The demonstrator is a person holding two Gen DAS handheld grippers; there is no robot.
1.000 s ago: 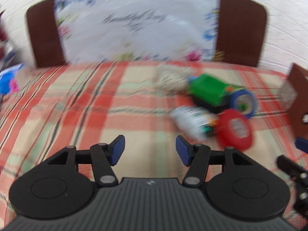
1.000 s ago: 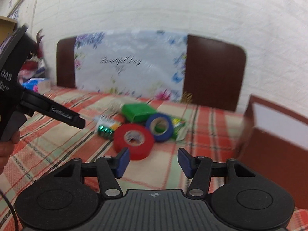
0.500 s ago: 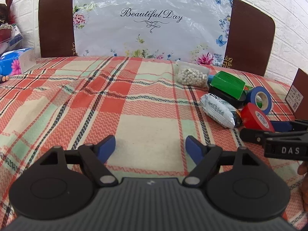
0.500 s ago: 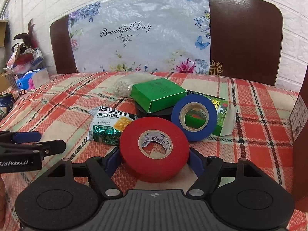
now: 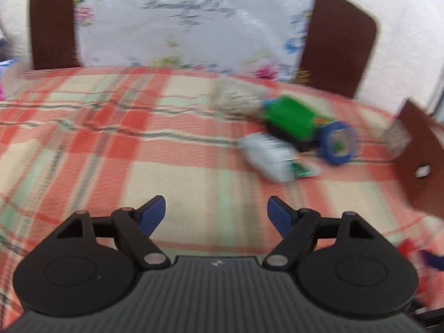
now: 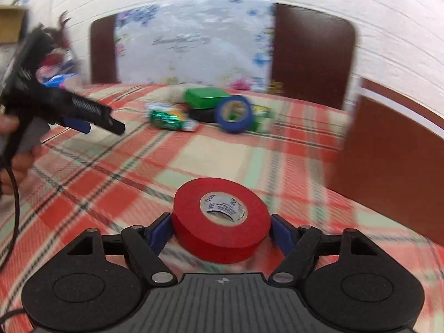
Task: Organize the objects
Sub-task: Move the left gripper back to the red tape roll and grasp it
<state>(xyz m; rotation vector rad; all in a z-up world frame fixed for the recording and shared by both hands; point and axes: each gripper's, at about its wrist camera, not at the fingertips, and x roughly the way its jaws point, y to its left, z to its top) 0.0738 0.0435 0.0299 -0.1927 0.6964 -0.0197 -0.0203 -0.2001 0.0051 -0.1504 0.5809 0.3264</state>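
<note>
My right gripper [image 6: 220, 230] is shut on a red tape roll [image 6: 220, 219] and holds it above the plaid cloth, away from the pile. The pile lies farther back: a blue tape roll [image 6: 234, 113], a green box [image 6: 206, 97], a black tape roll under the box and a green-and-white snack packet [image 6: 169, 118]. My left gripper [image 5: 216, 213] is open and empty over bare cloth; it also shows at the left of the right wrist view [image 6: 75, 111]. In the blurred left wrist view the snack packet [image 5: 269, 158], green box [image 5: 291, 116] and blue tape roll [image 5: 337, 144] lie ahead to the right.
A brown cardboard box [image 6: 394, 149] stands at the right, also seen in the left wrist view [image 5: 419, 155]. A bag of white beads [image 5: 238, 98] lies behind the pile. A floral headboard panel [image 5: 191, 25] and white brick wall close the back. Clutter sits at the far left [image 6: 55, 66].
My right gripper closed on the red tape roll and carried it back from the pile toward the brown box. My left gripper moved and its view is blurred; it stays open.
</note>
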